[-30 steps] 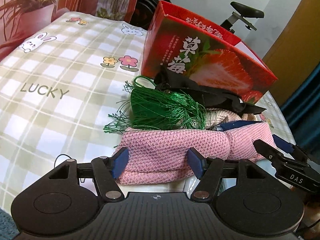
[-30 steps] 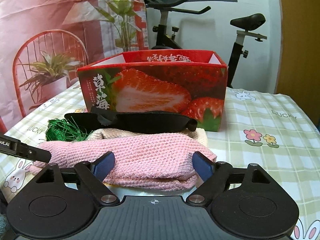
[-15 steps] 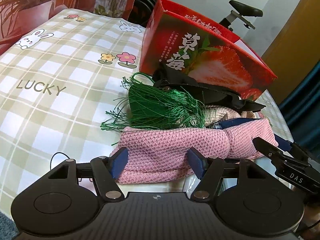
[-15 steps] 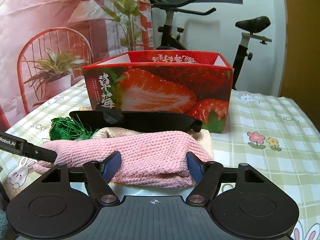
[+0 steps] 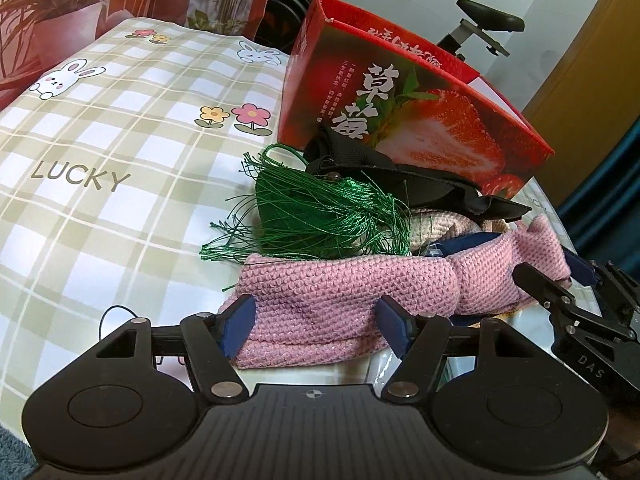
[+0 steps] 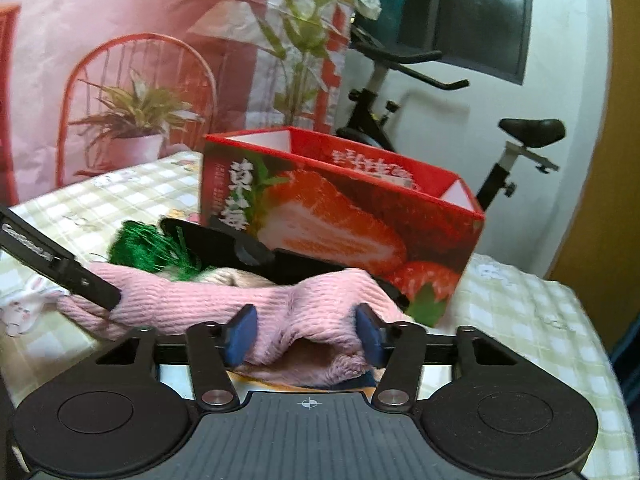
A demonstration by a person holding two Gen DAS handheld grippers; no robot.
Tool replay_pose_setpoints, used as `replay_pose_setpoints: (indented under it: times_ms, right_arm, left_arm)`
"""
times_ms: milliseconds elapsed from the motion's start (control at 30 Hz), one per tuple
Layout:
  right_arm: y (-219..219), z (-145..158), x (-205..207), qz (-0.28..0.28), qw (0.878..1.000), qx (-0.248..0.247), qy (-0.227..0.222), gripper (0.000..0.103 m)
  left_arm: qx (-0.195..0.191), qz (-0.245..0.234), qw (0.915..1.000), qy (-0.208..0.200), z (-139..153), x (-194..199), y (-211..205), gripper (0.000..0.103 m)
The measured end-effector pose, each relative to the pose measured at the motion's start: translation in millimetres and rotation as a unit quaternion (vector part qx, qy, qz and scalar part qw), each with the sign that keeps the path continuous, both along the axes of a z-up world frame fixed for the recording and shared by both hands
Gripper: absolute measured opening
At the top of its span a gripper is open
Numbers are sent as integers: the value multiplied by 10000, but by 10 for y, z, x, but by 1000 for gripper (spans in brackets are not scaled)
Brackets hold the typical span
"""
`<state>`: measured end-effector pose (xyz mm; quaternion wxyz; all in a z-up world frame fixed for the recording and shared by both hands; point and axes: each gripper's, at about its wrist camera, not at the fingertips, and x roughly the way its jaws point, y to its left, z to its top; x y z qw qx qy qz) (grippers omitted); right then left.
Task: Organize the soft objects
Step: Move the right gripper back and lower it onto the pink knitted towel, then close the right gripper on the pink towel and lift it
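Right view blurred; pink knitted cloth (image 6: 208,304) underside hidden by right gripper (image 6: 306,332), jaws closing, pads pinching bunched end. Left view alone shows glossy green tassel threads (image 5: 328,216) at 12 o'clock of left gripper (image 5: 318,324): jaws spread, flanking cloth's opposite end, contact unclear. Strawberry-printed red cardboard box (image 5: 420,120) behind.

Left gripper (image 5: 316,330) jaws straddle pink knitted cloth (image 5: 344,300). Green tassel (image 5: 320,216) lies just beyond it; strawberry box (image 5: 400,108) farther ahead; right gripper (image 5: 560,276) alongside, clamping the cloth's far end.
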<state>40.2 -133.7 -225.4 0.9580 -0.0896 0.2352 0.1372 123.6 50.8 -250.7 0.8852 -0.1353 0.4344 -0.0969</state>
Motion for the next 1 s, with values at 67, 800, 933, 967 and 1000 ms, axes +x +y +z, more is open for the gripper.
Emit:
replay_pose_setpoints:
  times_ms: [67, 800, 933, 967, 1000]
  right_arm:
    - [-18, 14, 7, 121, 9997, 166, 102, 34]
    - [-85, -89, 61, 151, 9960, 722, 514, 26]
    - [-76, -87, 58, 208, 9953, 777, 537, 26]
    - [-74, -85, 54, 219, 9952, 781, 539, 26]
    - [-72, -85, 54, 222, 9953, 779, 538, 26]
  left_arm:
    - [-1, 3, 10000, 2, 1, 0, -1, 70]
    - [-185, 49, 9998, -87, -3, -5, 51, 71]
    - [-363, -92, 9992, -118, -5, -7, 48, 70]
    - [-402, -131, 9990, -130, -5, -9, 43, 70]
    - [-435, -164, 9988, -143, -5, -13, 39, 66]
